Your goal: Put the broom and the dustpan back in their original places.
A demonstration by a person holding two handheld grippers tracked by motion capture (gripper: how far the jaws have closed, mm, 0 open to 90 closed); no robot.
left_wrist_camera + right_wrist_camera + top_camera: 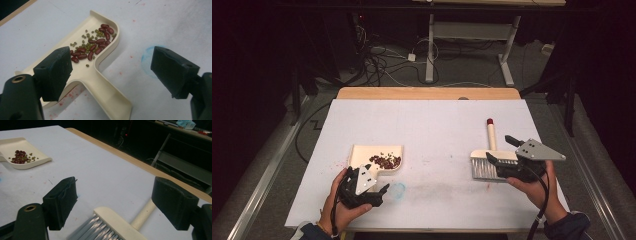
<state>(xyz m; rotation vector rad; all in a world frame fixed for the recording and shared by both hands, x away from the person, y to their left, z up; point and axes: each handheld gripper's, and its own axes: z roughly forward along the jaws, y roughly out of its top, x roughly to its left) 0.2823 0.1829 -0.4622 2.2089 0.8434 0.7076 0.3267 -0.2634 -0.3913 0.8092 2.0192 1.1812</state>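
A cream dustpan [362, 152] [105, 97] [10, 143] lies on the white table at the left, holding red beans [386, 161] [96, 46] [18, 157] and small green ones. My left gripper [372, 186] [111, 68] stands open just near of it, its jaws apart on either side of the pan's handle without touching. At the right lies a cream hand brush [488, 160] [117, 223] with grey bristles and a red-tipped handle [490, 121]. My right gripper [502, 149] [115, 202] is open, with the brush head between its jaws, untouched.
A blue chalk-like smudge [397, 190] [147, 58] marks the table right of the dustpan handle. The wooden far edge [427, 93] [140, 162] borders the white sheet. Beyond it are cables and a desk frame [432, 45] on the floor.
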